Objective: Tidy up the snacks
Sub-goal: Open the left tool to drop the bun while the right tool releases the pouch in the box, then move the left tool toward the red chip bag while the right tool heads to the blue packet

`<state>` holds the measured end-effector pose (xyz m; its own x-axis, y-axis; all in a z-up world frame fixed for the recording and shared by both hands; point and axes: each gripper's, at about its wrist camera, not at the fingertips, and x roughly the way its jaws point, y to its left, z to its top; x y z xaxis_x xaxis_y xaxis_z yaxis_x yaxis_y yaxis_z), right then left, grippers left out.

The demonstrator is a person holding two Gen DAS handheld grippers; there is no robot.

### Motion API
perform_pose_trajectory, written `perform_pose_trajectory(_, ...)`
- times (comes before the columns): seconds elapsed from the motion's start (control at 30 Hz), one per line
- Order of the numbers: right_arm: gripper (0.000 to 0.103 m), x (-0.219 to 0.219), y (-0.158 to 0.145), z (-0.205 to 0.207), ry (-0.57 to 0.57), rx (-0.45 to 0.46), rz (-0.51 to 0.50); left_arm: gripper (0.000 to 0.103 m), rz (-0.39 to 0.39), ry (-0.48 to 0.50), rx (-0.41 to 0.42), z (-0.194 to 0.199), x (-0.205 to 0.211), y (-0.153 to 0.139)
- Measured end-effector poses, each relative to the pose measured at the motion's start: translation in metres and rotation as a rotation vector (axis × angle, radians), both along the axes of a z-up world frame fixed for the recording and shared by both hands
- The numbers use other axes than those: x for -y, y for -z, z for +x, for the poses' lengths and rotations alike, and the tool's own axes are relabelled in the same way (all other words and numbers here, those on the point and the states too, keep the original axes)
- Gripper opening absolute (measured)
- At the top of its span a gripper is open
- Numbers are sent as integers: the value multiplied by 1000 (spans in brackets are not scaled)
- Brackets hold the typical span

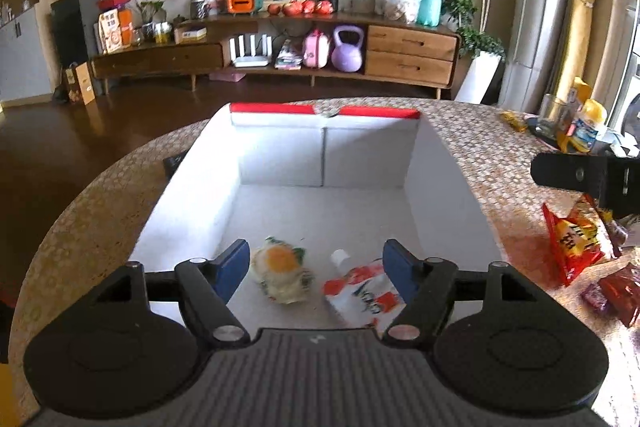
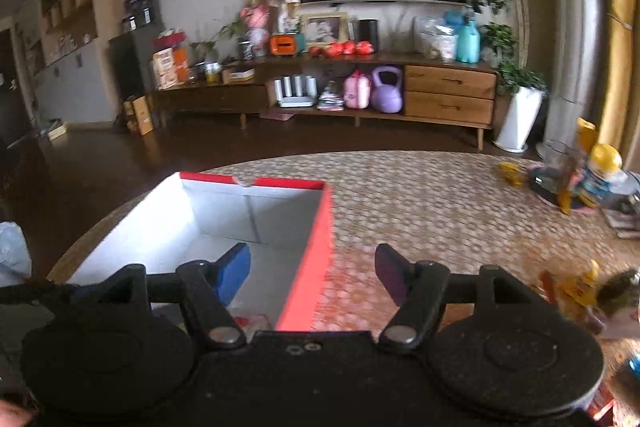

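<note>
in the box: we see an egg-print packet (image 1: 280, 273) and a spout pouch (image 1: 362, 293) in the red box (image 1: 448, 187)
left out: red snack bags (image 1: 574, 241) on the table (image 1: 480, 131)
jaws: our left gripper (image 1: 316, 261) and right gripper (image 2: 314, 267) are both apart, holding nothing

Daylight is coming in from the right, past the curtain (image 1: 576, 27), and it is glaring off the box (image 1: 448, 179) walls ahead of the left tongs (image 1: 316, 267). The far room is sitting dimmer. Fisheye bending is curving the table (image 1: 480, 131) edge and darkening the corners. The right view is smearing with motion blur, most around the snacks (image 2: 580, 291) right of the right tongs (image 2: 314, 273).
</note>
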<state>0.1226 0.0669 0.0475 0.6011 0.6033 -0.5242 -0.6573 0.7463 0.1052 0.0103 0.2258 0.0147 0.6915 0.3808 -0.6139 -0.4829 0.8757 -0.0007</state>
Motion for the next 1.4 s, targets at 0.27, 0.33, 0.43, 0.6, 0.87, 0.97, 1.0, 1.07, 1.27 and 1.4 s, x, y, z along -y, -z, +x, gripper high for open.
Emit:
perform_pose_trajectory(0.27,68,32,7,4,71,-12,14,77,23,40,25,11,23,-11)
perform_pose_trajectory(0.33,68,40,8,4,88,-12,17,79,26,50,34,13,29,-13)
perform_pose_trajectory(0.43,68,52,10,5,114,-14,23,79,27,70,48,18,38,-17)
perform_pose_trajectory(0.6,69,72,14,6,164,-11,25,80,30,126,63,27,60,-20)
perform_pose_trajectory(0.87,69,124,32,9,291,-6,8,80,31,232,59,45,102,-16)
perform_pose_trajectory(0.97,69,145,41,12,342,-12,-4,80,34,279,57,53,119,-14)
perform_pose_trajectory(1.0,69,152,44,12,358,-15,-8,80,36,292,56,55,125,-13)
perform_pose_trajectory(1.07,69,166,51,14,391,-26,-12,80,38,316,51,61,135,-10)
perform_pose_trajectory(1.27,69,201,66,17,468,-52,-21,80,35,380,36,76,162,0)
perform_pose_trajectory(1.4,69,218,72,17,502,-62,-23,80,26,413,29,84,176,7)
